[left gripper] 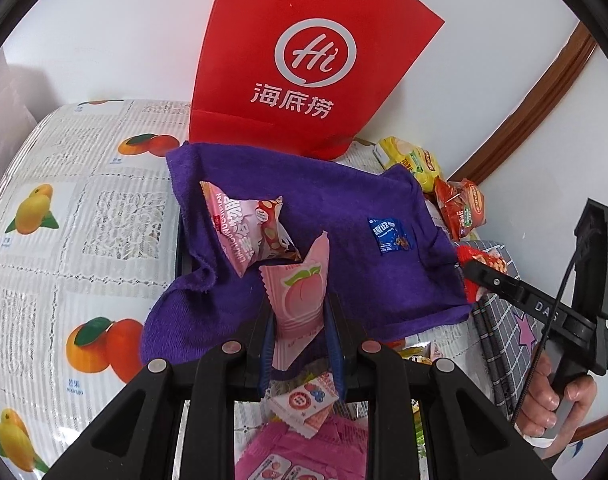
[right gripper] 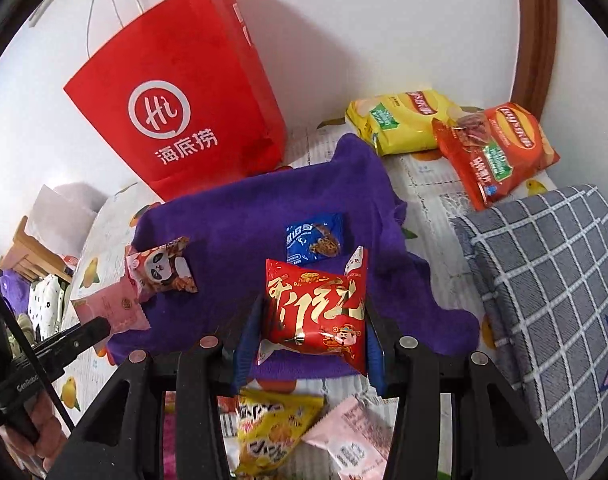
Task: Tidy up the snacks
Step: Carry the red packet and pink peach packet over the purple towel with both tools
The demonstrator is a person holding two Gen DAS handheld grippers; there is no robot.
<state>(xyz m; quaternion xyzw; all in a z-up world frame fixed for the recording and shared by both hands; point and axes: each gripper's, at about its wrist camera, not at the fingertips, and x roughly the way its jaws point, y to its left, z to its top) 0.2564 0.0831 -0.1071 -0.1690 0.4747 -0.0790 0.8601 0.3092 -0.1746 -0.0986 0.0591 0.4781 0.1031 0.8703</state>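
Note:
My left gripper (left gripper: 300, 320) is shut on a pink peach snack packet (left gripper: 300, 300) and holds it over the near edge of a purple cloth (left gripper: 323, 200). My right gripper (right gripper: 313, 328) is shut on a red and gold snack packet (right gripper: 315, 312) over the same cloth (right gripper: 244, 216). On the cloth lie a pink panda packet (left gripper: 248, 228), which also shows in the right wrist view (right gripper: 164, 270), and a small blue cookie packet (left gripper: 389, 234) that the right wrist view (right gripper: 313, 238) shows too.
A red paper bag (left gripper: 304, 60) stands behind the cloth against the wall. Yellow (right gripper: 403, 122) and red (right gripper: 495, 148) chip bags lie at the back right. A grey checked cushion (right gripper: 551, 280) lies at the right. Loose packets (right gripper: 276, 428) lie beneath the grippers on the fruit-print tablecloth (left gripper: 64, 220).

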